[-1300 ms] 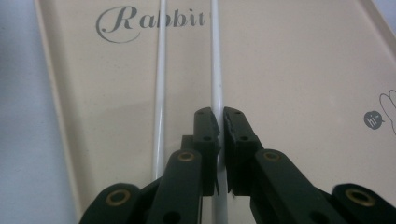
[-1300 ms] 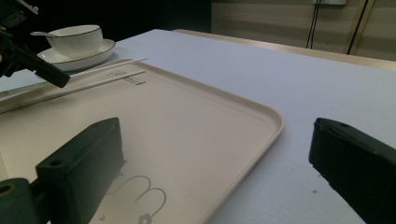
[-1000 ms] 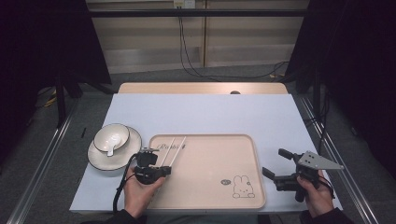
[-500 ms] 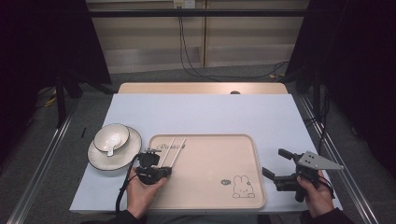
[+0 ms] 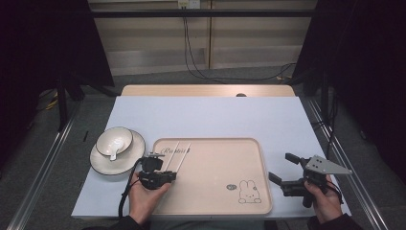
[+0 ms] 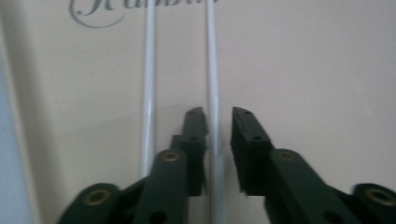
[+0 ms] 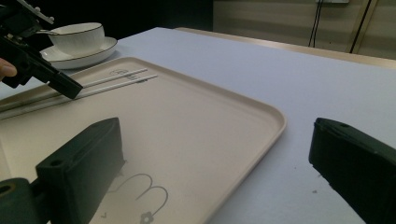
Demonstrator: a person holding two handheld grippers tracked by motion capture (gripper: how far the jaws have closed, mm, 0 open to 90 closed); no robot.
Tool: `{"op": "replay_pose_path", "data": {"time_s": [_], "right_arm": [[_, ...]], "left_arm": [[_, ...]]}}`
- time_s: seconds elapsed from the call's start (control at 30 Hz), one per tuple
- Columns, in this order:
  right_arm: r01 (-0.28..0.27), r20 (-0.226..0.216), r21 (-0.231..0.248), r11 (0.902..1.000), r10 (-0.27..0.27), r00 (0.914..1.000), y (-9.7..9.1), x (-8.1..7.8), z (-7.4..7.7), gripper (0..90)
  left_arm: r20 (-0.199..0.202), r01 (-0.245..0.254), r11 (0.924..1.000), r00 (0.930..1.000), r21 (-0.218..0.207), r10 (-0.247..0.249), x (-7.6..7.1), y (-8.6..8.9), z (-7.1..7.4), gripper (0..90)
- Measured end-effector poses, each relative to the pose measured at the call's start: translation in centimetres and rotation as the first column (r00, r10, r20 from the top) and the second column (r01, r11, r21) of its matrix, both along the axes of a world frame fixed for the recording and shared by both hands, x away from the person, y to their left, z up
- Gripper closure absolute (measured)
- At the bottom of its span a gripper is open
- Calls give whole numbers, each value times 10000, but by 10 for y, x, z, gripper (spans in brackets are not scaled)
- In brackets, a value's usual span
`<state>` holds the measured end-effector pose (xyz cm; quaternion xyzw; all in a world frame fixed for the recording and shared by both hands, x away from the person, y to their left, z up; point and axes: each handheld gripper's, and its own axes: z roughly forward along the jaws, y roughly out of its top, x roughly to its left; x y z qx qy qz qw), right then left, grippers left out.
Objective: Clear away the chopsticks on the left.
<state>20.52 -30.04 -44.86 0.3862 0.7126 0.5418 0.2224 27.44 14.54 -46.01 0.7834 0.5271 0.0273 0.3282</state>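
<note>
While your left gripper (image 5: 165, 177) sits low over the tray's (image 5: 215, 191) near-left part, its jaws are slightly parted around one of the two white chopsticks (image 6: 213, 93), not yet pinched on it. The second chopstick (image 6: 149, 93) lies just beside the first, toward the tray's left rim, close against the outer jaw. Just off the tray's left edge stands a saucer (image 5: 103, 163) carrying a bowl (image 5: 115, 141) with a spoon (image 5: 114, 154) in it. Your right gripper (image 5: 282, 168) hovers off the tray's right edge above the white table (image 5: 215, 115), jaws spread wide and empty. A printed rabbit (image 5: 248, 191) marks the tray's near-right corner.
</note>
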Motion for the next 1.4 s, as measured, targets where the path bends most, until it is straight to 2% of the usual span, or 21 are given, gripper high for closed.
{"op": "replay_pose_path", "data": {"time_s": [0.17, 0.27, 0.33, 0.5, 0.57, 0.6, 0.63, 0.67, 0.7, 0.8, 0.83, 0.87, 0.9, 0.97, 1.0, 1.03, 1.07, 1.1, 1.2, 1.33, 1.4], "right_arm": [[-12, 6, -23, 10000, 12, 10000, 0, 0, 0, 28], [-9, -4, -12, 10000, 9, 10000, -1, 0, 0, 28], [6, -10, 40, 10000, -6, 10000, 0, -1, 0, 28], [-19, 14, 44, 10000, 19, 10000, -1, -1, 0, 28], [-7, 25, 20, 10000, 7, 10000, -1, -1, 0, 28], [1, 14, 53, 10000, -1, 10000, -1, -1, 0, 28], [1, 14, 53, 10000, -1, 10000, -1, -1, 0, 28], [-17, 35, 24, 10000, 17, 10000, -1, -1, 0, 28], [-17, 35, 24, 10000, 17, 10000, -1, -1, 0, 28], [-3, 41, 22, 10000, 3, 10000, -1, -1, 0, 28], [-3, 41, 22, 10000, 3, 10000, -1, -1, 0, 28], [6, 44, 16, 10000, -6, 10000, -1, -1, 0, 28], [6, 44, 16, 10000, -6, 10000, -1, -1, 0, 28], [15, 61, 19, 10000, -15, 10000, -1, -1, 0, 28], [21, 55, 17, 10000, -21, 10000, -1, -1, 0, 28], [21, 55, 17, 10000, -21, 10000, -1, -1, 0, 28], [33, 42, 24, 10000, -33, 10000, -1, -1, 1, 28], [33, 42, 24, 10000, -33, 10000, -1, -1, 1, 28], [93, 74, 20, 10000, -94, 9999, -1, -1, 0, 28], [139, 62, 76, 9999, -139, 9999, -1, -1, 1, 28], [127, 77, 80, 9999, -128, 9999, -1, -1, 1, 27]], "left_arm": [[525, 589, 9981, 9968, 187, -598, -1, -1, 1, 575], [914, 944, 9955, 9914, -72, -934, -2, 1, 4, 553], [1229, 1021, 9942, 9876, -327, -974, -3, 3, 8, 414], [1917, 1269, 9890, 9752, -755, -1105, -4, 8, 16, 246], [2493, 1348, 9857, 9626, -1006, -1062, -6, 11, 21, 198], [2952, 1545, 9827, 9481, -1019, -1184, -9, 15, 26, 153], [2952, 1545, 9827, 9481, -1019, -1184, -9, 15, 26, 131], [3379, 1645, 9796, 9339, -1153, -1171, -12, 22, 30, 124], [3379, 1645, 9796, 9339, -1153, -1171, -12, 22, 30, 112], [3964, 1737, 9738, 9123, -1470, -1029, -20, 38, 39, 77], [3964, 1737, 9738, 9123, -1470, -1029, -20, 38, 39, 59], [4171, 1824, 9720, 9027, -1481, -1059, -22, 46, 42, 51], [4171, 1824, 9720, 9027, -1481, -1059, -22, 46, 42, 49], [4454, 1824, 9714, 8900, -1519, -975, -26, 56, 44, 39], [4884, 2054, 9707, 8643, -1247, -1202, -29, 65, 44, 30], [4884, 2054, 9707, 8643, -1247, -1202, -29, 65, 44, 24], [5106, 2142, 9706, 8500, -1096, -1299, -32, 71, 44, 22], [5106, 2142, 9706, 8500, -1096, -1299, -32, 71, 44, 22], [5377, 2400, 9623, 8321, -1280, -1360, -40, 89, 42, 21], [5321, 2260, 9595, 8402, -1683, -1046, -44, 100, 41, 22], [5504, 2215, 9554, 8310, -1954, -801, -48, 109, 39, 22]]}}
